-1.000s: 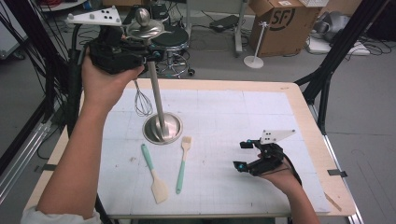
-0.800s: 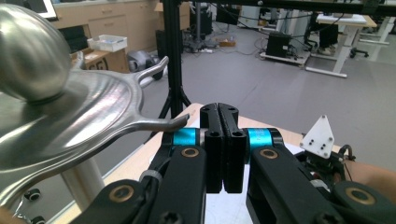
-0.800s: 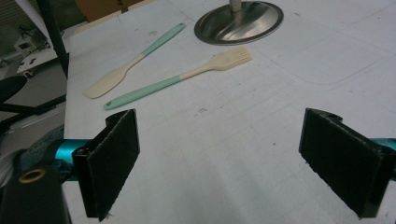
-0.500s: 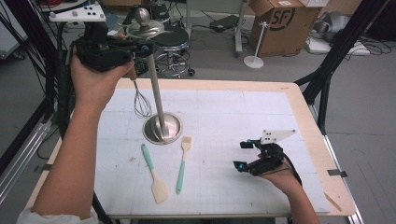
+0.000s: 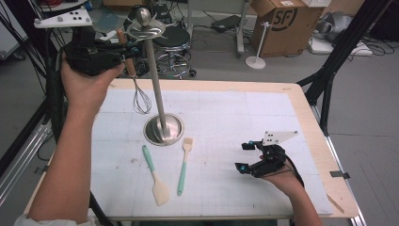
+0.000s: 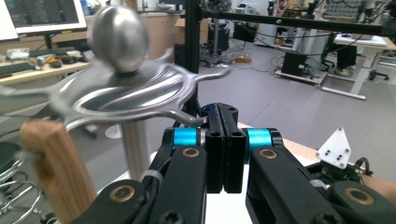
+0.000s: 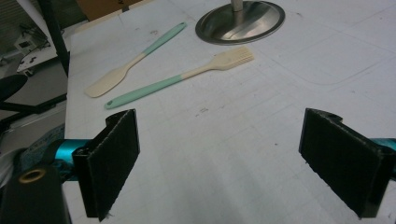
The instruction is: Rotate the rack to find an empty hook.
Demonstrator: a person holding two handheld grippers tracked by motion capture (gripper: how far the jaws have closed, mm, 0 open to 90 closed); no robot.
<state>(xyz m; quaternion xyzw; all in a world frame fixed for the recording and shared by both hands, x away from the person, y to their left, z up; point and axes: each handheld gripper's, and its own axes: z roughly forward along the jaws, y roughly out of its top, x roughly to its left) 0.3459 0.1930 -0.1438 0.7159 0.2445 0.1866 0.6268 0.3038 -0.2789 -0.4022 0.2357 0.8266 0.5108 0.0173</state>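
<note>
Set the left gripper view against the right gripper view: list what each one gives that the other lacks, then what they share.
Left gripper view: the left gripper, jaws shut, up at the utensil stand, by its ball top and hook arms, with the whisk and its wooden handle beside them. Right gripper view: the right gripper, jaws wide open, low over the table, facing a spatula, a pastry brush and the stand's round base. Shared: the stand, one end in each, and the white table.

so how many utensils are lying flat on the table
2: a spatula left of a pastry brush, both in front of the stand's base. The whisk hangs from the stand instead.
</note>
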